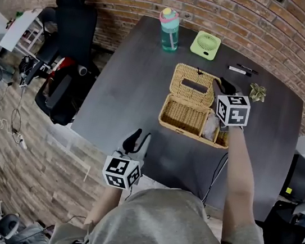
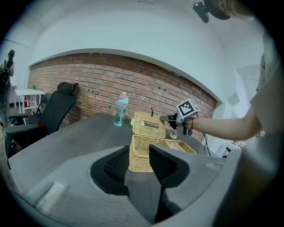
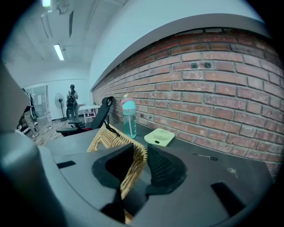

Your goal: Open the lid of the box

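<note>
Soft, even indoor light; a ceiling strip lamp [image 3: 58, 52] glows at upper left of the right gripper view. Fisheye distortion bows the brick wall [image 3: 213, 88] (black vignette fills every corner), shadows faint

A teal water bottle [image 1: 169, 30] stands upright near the far edge of the dark worktop [image 1: 129, 87], with a pale green fan [image 1: 205, 45] just beside it. Two pens [image 1: 239, 70] lie further right. A black office chair [image 1: 70, 27] stands by the brick wall [image 1: 269, 28].

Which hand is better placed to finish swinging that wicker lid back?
Right. Its tongs grip the lid by its edge, while the left tongs hang open and empty, short of the box.
</note>
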{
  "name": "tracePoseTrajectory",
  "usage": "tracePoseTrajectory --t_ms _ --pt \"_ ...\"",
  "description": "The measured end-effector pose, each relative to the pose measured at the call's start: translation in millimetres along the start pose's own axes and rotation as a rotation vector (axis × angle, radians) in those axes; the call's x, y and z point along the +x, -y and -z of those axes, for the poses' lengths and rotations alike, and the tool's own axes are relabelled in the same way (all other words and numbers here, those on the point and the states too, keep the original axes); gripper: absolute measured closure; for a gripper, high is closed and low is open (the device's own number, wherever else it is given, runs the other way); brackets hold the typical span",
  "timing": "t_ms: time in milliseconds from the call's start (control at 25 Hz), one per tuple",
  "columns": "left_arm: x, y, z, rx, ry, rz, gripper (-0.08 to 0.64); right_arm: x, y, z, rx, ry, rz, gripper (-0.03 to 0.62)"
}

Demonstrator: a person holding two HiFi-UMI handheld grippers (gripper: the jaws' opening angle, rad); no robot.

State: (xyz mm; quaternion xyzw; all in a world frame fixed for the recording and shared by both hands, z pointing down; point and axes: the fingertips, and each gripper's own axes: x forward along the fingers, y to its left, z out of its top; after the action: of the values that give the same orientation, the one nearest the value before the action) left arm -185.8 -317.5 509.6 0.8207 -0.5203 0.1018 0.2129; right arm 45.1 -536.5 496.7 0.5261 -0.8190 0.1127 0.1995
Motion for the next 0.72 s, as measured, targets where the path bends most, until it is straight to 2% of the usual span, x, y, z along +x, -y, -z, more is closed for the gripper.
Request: tracePoseTrajectory --t_ms 720 --pt "13.5 -2.0 5.0 -0.013 -0.027 -0.005 0.418 47.4 25.2 39.2 0.125 -0.082 0.021 0.499"
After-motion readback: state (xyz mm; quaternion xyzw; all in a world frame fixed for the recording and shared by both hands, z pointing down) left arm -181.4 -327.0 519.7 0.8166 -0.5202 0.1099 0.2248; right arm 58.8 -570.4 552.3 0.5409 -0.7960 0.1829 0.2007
